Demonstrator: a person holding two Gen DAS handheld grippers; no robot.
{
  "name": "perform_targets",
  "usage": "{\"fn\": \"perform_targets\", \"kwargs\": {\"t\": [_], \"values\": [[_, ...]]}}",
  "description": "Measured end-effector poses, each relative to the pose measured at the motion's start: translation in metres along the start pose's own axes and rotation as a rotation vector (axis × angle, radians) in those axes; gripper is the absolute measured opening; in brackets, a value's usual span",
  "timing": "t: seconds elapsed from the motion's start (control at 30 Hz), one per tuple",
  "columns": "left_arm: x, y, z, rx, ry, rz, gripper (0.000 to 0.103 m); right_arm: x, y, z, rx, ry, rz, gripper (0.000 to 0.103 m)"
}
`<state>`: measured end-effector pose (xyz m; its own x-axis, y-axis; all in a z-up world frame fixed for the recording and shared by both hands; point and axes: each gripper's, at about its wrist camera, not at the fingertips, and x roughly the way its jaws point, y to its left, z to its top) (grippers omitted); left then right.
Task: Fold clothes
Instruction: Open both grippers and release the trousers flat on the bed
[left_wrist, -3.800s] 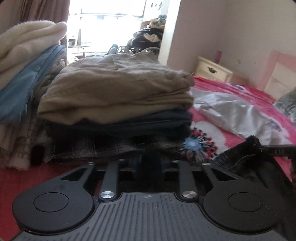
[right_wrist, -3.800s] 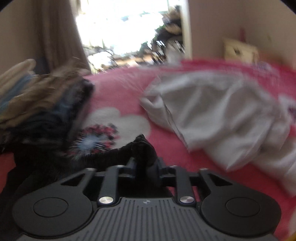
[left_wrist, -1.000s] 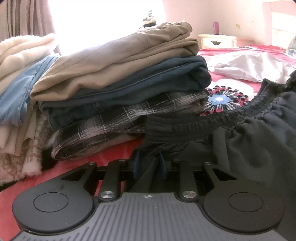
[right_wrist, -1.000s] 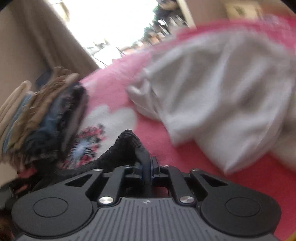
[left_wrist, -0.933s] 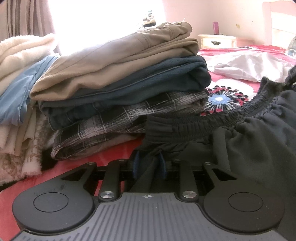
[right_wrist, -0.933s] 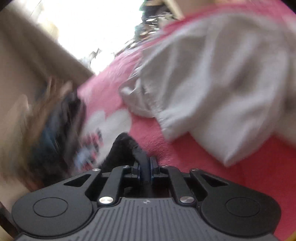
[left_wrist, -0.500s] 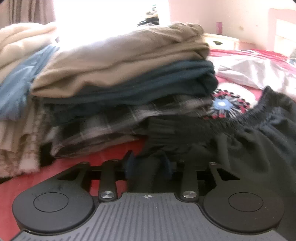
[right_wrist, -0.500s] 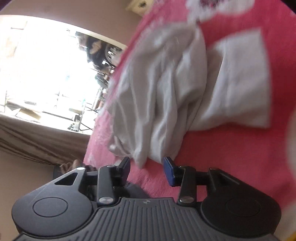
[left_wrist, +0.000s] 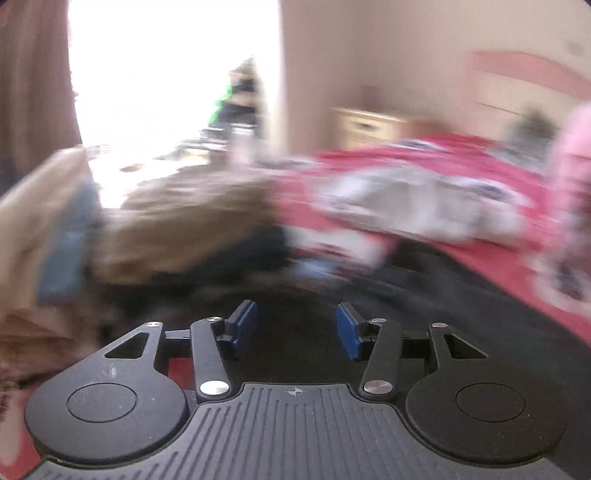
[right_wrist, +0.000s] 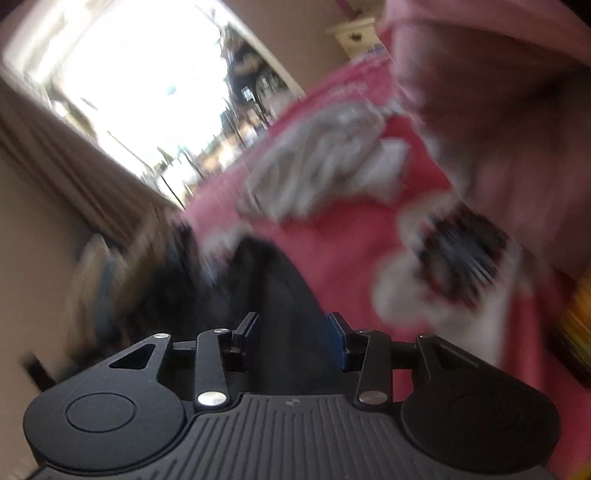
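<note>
Across the red bed cover with white and dark flower prints (left_wrist: 491, 254) the black garment with its gathered elastic waistband (left_wrist: 424, 291) is lying as the widest dark shape, and I am taking that garment as my landmark. It is stretching from just ahead of my fingers away toward the far right in the left wrist view, so its long axis is running roughly crosswise to the way my left gripper (left_wrist: 297, 326) is pointing. To its left the stack of folded clothes, tan on top over dark layers (left_wrist: 177, 229), is sitting close beside it; beyond it a crumpled pale grey garment (left_wrist: 413, 206) is lying further up the cover, apart from the black one. Everything is smeared by blur, so finer edges I cannot tell.

My left gripper's blue pads (left_wrist: 243, 325) have just been spreading apart and are standing parted, with nothing between them; the black cloth is lying below and ahead. My right gripper (right_wrist: 293, 336) has also just been parting its pads, and they are standing apart over a narrow dark tongue of the same garment (right_wrist: 273, 291), which is running straight away from them without being pinched.

Both hands are hanging near the garment's near edge; I am judging the next grasp must come down and forward onto it.
</note>
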<state>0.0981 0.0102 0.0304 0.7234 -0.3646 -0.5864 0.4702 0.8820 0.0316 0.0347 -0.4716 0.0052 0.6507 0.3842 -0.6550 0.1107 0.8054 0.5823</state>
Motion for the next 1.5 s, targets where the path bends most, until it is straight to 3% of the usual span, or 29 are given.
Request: {"fn": "perform_targets", "kwargs": {"t": [0.2,0.27,0.33,0.53,0.7,0.83,0.93,1.07,1.33,1.5], "values": [[-0.057,-0.111,-0.065,0.132,0.156,-0.43,0.05,-0.009,-0.029,-0.078,-0.034,0.138,-0.185,0.044],[-0.071,-0.146,-0.094,0.219,0.202,-0.534,0.05,-0.009,-0.038,-0.093,-0.045,0.159,-0.21,0.044],[-0.079,-0.171,-0.121,0.31,0.229,-0.582,0.05,-0.009,-0.043,-0.104,-0.071,0.171,-0.235,0.044],[-0.084,-0.219,-0.167,0.48,0.27,-0.562,0.049,-0.007,-0.047,-0.111,-0.101,0.159,-0.238,0.043],[-0.085,-0.223,-0.179,0.479,0.246,-0.5,0.049,0.004,-0.049,-0.118,-0.12,0.189,-0.244,0.035],[-0.088,-0.216,-0.174,0.427,0.249,-0.503,0.049,0.006,-0.044,-0.118,-0.151,0.196,-0.246,0.01],[-0.091,-0.203,-0.17,0.362,0.266,-0.523,0.049,0.008,-0.037,-0.119,-0.203,0.208,-0.254,0.003],[-0.089,-0.183,-0.168,0.235,0.326,-0.557,0.049,-0.005,-0.032,-0.108,-0.241,0.17,-0.28,0.002],[-0.075,-0.171,-0.172,0.139,0.399,-0.589,0.049,-0.004,-0.048,-0.09,-0.259,0.159,-0.393,0.002],[-0.064,-0.158,-0.172,0.029,0.422,-0.604,0.049,0.01,-0.05,-0.098,-0.3,0.187,-0.48,0.014]]}}
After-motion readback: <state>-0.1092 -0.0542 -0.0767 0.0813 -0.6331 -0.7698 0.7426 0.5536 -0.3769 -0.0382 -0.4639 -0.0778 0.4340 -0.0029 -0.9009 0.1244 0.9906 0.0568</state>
